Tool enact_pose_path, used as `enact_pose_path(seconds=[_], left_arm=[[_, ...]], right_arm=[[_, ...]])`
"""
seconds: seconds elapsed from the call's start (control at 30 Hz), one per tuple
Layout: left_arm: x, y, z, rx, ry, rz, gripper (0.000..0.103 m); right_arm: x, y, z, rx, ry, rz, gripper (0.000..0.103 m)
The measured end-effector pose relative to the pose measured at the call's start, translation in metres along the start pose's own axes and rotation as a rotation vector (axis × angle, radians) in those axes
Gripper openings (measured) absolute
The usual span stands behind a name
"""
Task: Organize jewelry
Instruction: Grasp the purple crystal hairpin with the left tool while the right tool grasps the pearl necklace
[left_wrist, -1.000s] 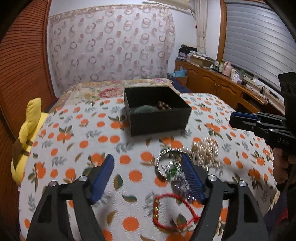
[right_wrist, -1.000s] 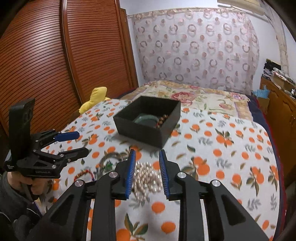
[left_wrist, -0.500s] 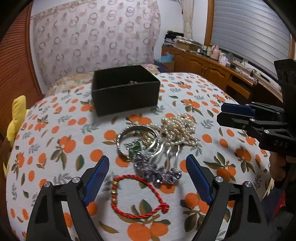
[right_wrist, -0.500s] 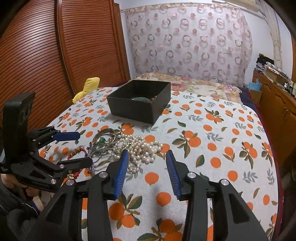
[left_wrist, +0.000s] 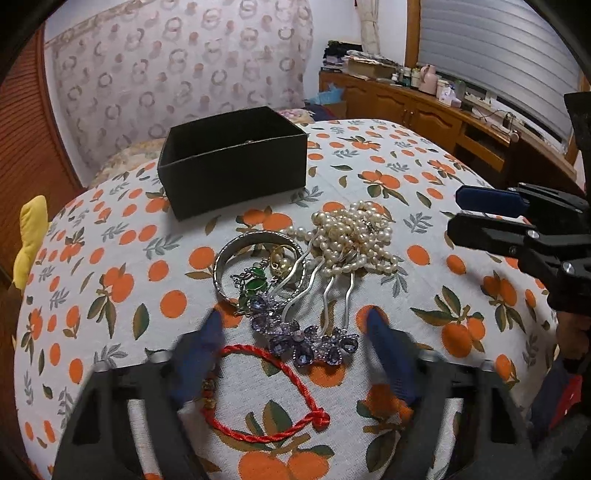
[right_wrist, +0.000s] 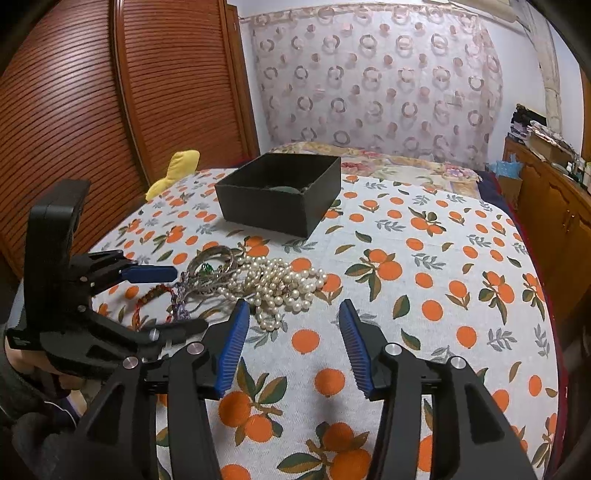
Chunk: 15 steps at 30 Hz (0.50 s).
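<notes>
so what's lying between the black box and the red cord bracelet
In the left wrist view, between the black box and the red cord bracelet lie a silver bangle, green-stone pendant and purple flower hair comb.

1. Left wrist view: sits behind the left gripper (left_wrist: 293, 325), angled down and close over the jewelry pile (left_wrist: 306, 280). Black box (left_wrist: 236, 162) beyond, curtain (left_wrist: 177, 74) behind.
2. Right wrist view: behind the right gripper (right_wrist: 293, 314), angled down, set a little farther back; pile (right_wrist: 251, 280) lies ahead and left.
3. Shared: pile, box (right_wrist: 280, 195), orange-print cloth (right_wrist: 424, 258), curtain. Each view catches the other gripper at its edge.
</notes>
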<state>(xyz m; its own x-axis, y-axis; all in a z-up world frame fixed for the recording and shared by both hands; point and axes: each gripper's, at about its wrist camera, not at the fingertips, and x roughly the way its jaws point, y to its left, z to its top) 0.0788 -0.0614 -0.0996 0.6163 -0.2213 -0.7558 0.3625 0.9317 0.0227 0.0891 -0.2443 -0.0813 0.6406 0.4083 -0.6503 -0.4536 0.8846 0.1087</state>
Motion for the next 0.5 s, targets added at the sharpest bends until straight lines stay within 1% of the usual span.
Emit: enact_pose_path(seconds=[0.03, 0.13, 0.27, 0.5], left_arm=[[0.0, 0.0, 0.0, -0.001, 0.004, -0.005, 0.055], [-0.006, 0.0, -0.003, 0.002, -0.004, -0.016, 0.055], [-0.017, 0.005, -0.005, -0.014, -0.029, -0.02, 0.054], [-0.036, 0.02, -0.008, -0.038, -0.067, 0.012, 0.054]], right_arm=[[-0.001, 0.003, 0.0, -0.003, 0.0, 0.002, 0.053], [0.0, 0.007, -0.001, 0.003, 0.002, 0.025, 0.053], [0.002, 0.012, -0.003, -0.017, 0.016, 0.024, 0.053], [0.008, 0.018, -0.005, -0.034, 0.035, 0.037, 0.053]])
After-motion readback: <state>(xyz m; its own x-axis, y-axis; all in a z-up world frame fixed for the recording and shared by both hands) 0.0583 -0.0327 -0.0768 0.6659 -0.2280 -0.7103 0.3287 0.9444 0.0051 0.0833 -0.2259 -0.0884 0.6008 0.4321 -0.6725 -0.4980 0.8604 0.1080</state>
